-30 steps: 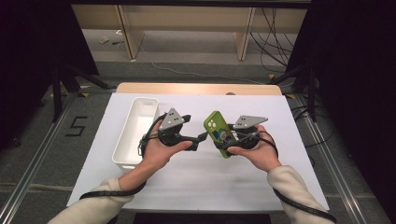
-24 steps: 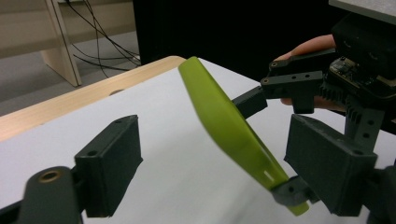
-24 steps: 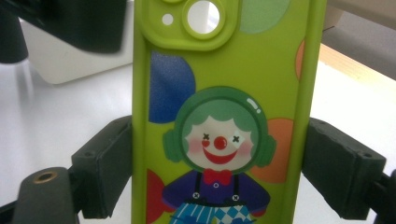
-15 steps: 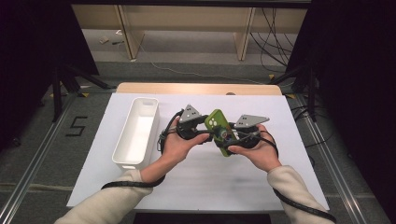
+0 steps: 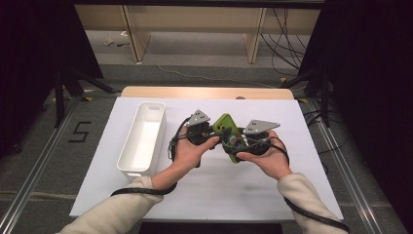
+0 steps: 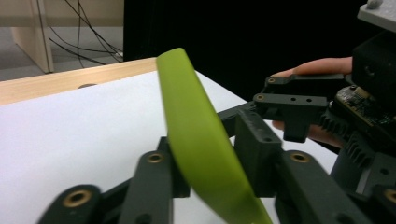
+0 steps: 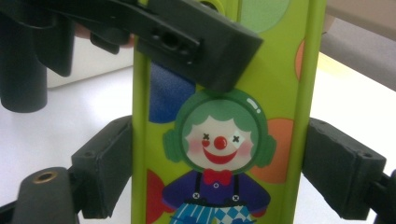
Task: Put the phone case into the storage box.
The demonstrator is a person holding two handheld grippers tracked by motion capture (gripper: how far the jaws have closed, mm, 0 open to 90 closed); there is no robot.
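green case [image 5: 228,136], held above the table's middle, looked light, stiff and slick: right gripper [image 5: 239,145] clamped its long edges, left gripper [image 5: 215,138] just closing across its thin faces, best gripped there.

The case [image 5: 228,137] looked like smooth, slightly glossy green plastic, its edge [image 6: 196,140] soft in sheen, and its flat face [image 7: 219,140] carried a printed clown in flat colours. The left gripper [image 5: 214,138] and right gripper [image 5: 234,145] had matt black plastic jaws with a faintly grainy finish and brass-coloured rivets at the links; each bore a dull grey plate on top. The bin [image 5: 142,138] was smooth white plastic with a mild shine. The table [image 5: 204,195] had a matt white top that looked like paper or laminate, with a pale wood strip at its far edge. The sleeves [image 5: 122,207] were soft cream cloth.
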